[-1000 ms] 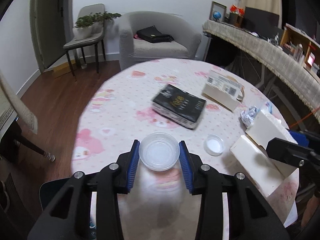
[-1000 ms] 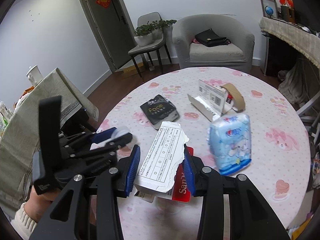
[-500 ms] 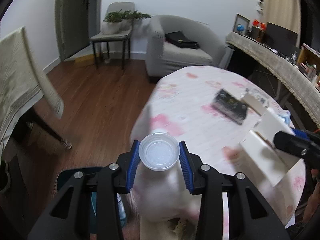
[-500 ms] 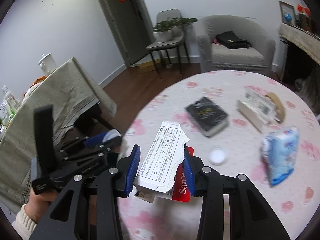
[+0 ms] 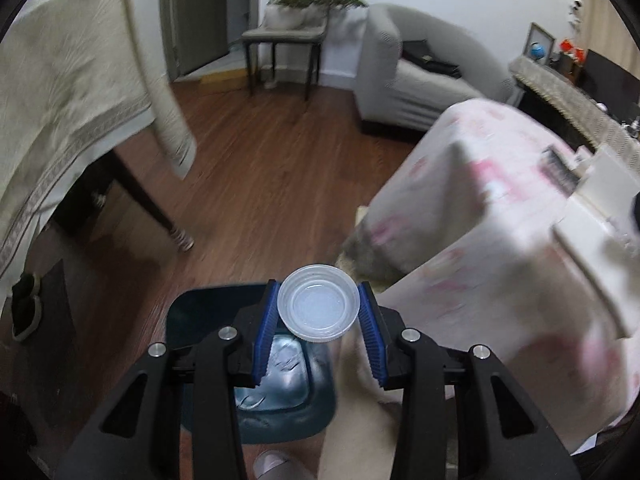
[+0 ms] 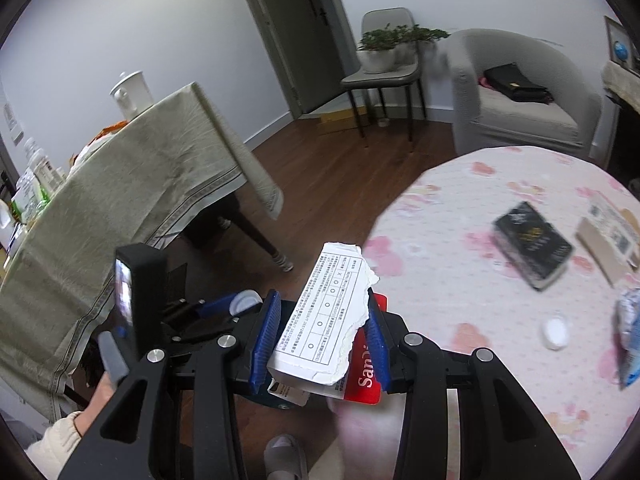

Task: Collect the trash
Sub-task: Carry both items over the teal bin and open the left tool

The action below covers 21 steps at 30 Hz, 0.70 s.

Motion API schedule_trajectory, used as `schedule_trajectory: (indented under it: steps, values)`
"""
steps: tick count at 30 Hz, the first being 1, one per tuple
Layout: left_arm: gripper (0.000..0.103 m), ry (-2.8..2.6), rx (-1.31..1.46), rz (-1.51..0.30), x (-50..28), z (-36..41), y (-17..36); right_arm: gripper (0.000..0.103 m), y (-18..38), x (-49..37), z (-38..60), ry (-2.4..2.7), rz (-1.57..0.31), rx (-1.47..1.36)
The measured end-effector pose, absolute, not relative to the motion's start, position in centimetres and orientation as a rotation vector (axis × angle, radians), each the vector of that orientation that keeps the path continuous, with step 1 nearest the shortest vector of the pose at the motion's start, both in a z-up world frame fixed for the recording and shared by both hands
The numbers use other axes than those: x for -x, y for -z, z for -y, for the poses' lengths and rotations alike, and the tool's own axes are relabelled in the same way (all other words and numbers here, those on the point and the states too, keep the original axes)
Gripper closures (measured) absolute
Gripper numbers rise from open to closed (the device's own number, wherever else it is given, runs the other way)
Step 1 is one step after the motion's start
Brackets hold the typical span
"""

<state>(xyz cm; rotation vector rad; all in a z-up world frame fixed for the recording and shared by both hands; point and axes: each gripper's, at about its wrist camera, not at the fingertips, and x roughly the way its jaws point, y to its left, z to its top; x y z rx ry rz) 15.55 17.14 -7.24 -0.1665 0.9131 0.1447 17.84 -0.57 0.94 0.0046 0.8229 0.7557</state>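
The round table [image 6: 500, 208] to your right wears a soft, pink-patterned cloth that drapes over its edge. To your left a second table carries a heavier beige cloth [image 6: 132, 184] with a woven border, hanging in folds above the glossy brown plank floor [image 5: 260, 168]. Directly below your left gripper, near your feet, sits a dark teal plastic trash bin [image 5: 208, 316] with a rounded rim and crinkled clear plastic inside.

On the pink cloth lie a black rectangular packet [image 6: 532, 244], and nearer you a small round white lid [image 6: 556, 333].

Your right gripper [image 6: 322, 336] has its ribbed blue pads closed partway, clamped on a torn piece of white cardboard packaging [image 6: 324, 328] printed with a table, with a glossy red card behind it.

Your left gripper [image 5: 319, 314] is likewise partly closed, its blue pads pressing both sides of a shallow, round, translucent plastic cup [image 5: 318, 307], held above the bin's far rim.
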Motion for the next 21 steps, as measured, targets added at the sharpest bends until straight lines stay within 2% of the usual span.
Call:
schedule_trajectory:
  steps: [21]
  values:
    - [0.061,-0.242,0.177,-1.163,-13.0,-23.6,16.4,0.061,2.7,-17.1,-8.7,-0.843,-0.907,0.049]
